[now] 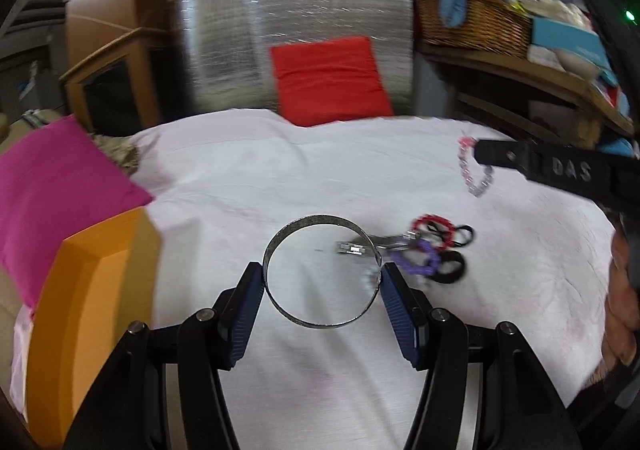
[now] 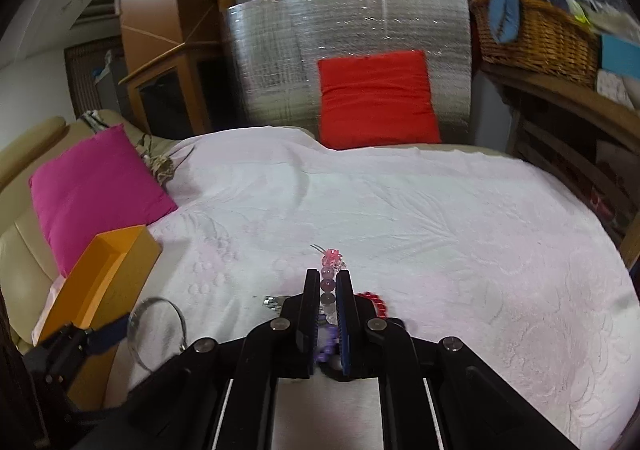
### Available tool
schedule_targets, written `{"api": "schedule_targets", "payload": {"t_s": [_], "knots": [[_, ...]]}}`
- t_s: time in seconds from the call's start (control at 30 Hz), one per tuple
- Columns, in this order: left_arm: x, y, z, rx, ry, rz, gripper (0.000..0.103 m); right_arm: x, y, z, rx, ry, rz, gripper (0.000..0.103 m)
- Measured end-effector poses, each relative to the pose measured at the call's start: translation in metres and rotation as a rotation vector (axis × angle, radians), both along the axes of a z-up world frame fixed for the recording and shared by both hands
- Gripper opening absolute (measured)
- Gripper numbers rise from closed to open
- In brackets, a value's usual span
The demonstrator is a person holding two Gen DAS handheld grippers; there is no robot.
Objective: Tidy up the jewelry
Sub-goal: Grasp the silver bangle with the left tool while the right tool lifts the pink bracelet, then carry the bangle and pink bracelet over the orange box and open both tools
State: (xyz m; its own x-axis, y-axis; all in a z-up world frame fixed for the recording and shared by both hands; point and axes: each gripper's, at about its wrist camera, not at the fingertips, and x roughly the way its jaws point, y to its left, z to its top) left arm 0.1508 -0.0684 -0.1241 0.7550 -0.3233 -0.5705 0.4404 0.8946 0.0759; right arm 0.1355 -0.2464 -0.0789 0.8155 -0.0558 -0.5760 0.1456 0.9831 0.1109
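Currently my left gripper [image 1: 322, 282] clamps the silver bangle [image 1: 320, 270] across its width; my right gripper [image 2: 327, 298] pinches the pale beaded bracelet [image 2: 329, 282]. Both hang above the white cloth [image 2: 440, 234]. I'd carry them level over the orange box [image 2: 108, 274], releasing low, one at a time.

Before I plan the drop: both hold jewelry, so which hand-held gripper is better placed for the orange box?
Left hand-held gripper: its bangle is nearest the orange box.

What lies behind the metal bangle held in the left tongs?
Behind the metal bangle on the white cloth lie a silver clasp piece, red and purple bead bracelets, and black bands. Parts overlap, partly hidden.
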Motion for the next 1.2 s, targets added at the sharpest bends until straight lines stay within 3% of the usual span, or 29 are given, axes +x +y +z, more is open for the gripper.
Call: {"api": "schedule_targets", "payload": {"t_s": [0.67,0.93,1.2], "knots": [[0.021,0.171,0.026,-0.139,-0.044,0.444,0.061,0.006,0.15,0.042,-0.179,-0.081,0.178,0.009],[0.038,0.228,0.008,-0.105,0.042,0.695,0.061,0.023,0.22,0.045,-0.219,-0.085,0.286,0.009],[0.05,0.251,-0.017,-0.056,0.16,0.794,0.061,0.045,0.277,0.025,-0.235,-0.048,0.372,0.009]]}}
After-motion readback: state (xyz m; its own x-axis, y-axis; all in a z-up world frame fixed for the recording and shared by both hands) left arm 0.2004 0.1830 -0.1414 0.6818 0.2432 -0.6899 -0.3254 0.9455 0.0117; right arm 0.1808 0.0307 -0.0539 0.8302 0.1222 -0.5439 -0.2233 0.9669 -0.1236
